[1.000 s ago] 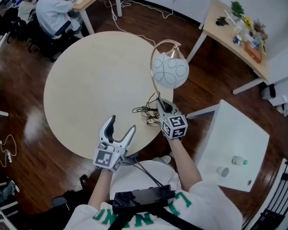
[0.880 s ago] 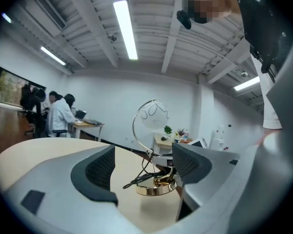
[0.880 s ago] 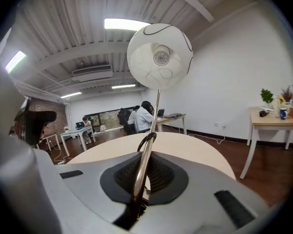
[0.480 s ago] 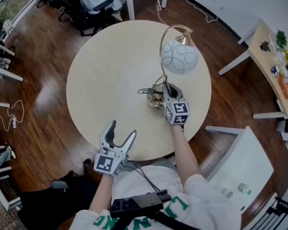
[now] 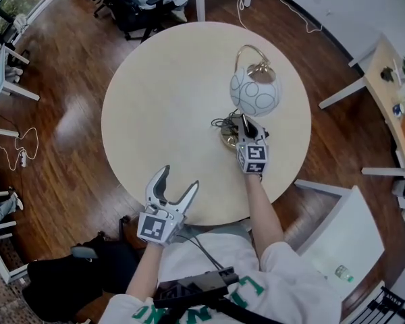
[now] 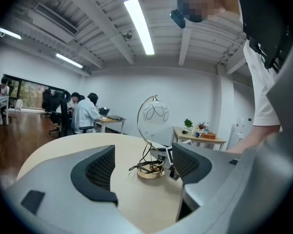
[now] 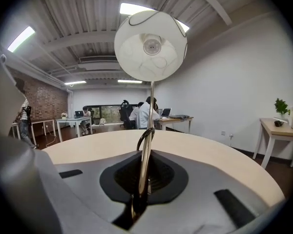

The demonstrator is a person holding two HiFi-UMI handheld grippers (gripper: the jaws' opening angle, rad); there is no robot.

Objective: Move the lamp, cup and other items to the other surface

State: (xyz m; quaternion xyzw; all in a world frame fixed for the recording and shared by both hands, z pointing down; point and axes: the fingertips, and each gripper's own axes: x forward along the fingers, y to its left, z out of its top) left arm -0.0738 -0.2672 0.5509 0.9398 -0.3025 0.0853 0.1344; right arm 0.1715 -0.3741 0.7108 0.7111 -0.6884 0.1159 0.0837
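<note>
1. Green letters on my shirt are cut off, so I cannot read them.
2. My right gripper is clenched on the lamp, on its thin stem just above the base.
3. My left gripper is spread wide with nothing between its jaws, at the table's near edge.
4. The lamp stands upright on the round pale table. It has an arched gold stem, a white patterned globe shade and a dark cord bunched at the base.
</note>
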